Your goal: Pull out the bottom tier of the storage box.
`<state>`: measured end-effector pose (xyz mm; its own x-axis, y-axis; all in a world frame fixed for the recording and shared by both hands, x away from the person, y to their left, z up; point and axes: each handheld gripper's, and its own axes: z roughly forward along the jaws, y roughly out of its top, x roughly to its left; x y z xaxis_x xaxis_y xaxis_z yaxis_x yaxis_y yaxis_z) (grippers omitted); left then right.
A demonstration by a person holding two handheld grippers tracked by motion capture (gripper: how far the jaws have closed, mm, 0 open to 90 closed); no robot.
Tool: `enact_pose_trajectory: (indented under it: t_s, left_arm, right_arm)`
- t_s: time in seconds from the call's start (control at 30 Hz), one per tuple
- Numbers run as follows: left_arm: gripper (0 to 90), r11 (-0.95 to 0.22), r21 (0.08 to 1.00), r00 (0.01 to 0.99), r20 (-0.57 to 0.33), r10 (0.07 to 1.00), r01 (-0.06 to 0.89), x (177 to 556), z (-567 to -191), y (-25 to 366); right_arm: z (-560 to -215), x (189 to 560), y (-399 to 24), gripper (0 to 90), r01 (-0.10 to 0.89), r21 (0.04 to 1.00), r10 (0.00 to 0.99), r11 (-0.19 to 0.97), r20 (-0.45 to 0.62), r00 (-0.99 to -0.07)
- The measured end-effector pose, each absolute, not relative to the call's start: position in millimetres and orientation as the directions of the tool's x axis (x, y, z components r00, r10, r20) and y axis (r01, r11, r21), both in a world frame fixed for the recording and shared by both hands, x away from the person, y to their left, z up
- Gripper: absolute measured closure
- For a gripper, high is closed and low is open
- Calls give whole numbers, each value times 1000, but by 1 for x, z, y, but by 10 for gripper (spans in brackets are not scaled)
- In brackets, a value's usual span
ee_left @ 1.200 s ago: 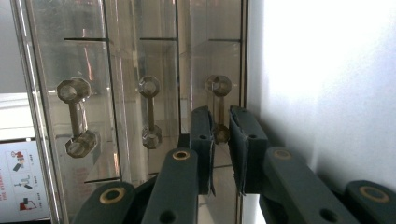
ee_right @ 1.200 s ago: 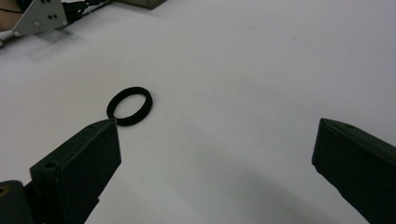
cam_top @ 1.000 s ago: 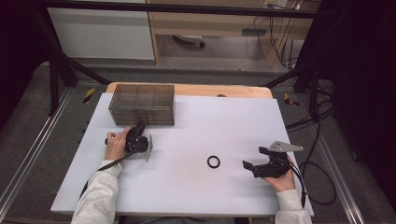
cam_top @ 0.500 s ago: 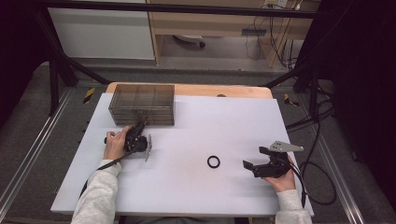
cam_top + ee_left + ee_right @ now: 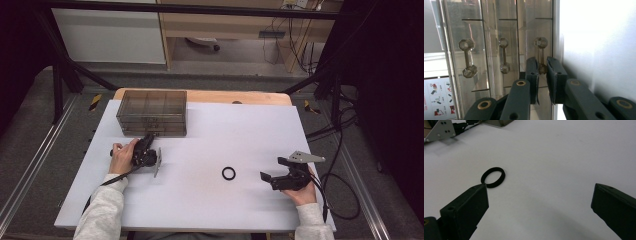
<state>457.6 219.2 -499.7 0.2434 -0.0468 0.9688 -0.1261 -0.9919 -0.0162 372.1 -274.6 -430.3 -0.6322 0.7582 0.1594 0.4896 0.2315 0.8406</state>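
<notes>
A clear smoky drawer box (image 5: 152, 112) stands at the back left of the white table (image 5: 240, 130). My left gripper (image 5: 149, 138) reaches its front. In the left gripper view the jaws of my left gripper (image 5: 541, 62) are closed to a narrow gap around one dumbbell-shaped drawer handle (image 5: 540, 47). Two more handles (image 5: 503, 55) show beside it. A black ring (image 5: 223, 173) lies flat at the table's middle right. My right gripper (image 5: 274, 169) rests on the table right of the ring, wide open and empty. In the right gripper view the ring (image 5: 503, 177) lies just beyond the left jaw.
A grey three-cornered plate (image 5: 302, 157) tops the right gripper, and cables trail off both. Metal rails run along the floor on both sides of the table. A desk and wires stand beyond the far edge.
</notes>
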Motion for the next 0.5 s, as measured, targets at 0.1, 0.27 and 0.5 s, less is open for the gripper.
enact_pose_trajectory:
  t_s: [0.1,0.27,0.5]
  left_arm:
    - [802,-992,-12,241,969,-44,-129,455,-500,220]
    - [799,-992,0,245,969,-32,-129,453,-500,219]
    - [714,-991,21,266,964,-14,-130,451,-495,220]
  right_arm:
    - [-430,372,-274,19,494,838,759,231,163,-630]
    - [-430,372,-274,19,496,837,760,229,164,-629]
    - [-431,372,-274,19,495,838,760,232,161,-630]
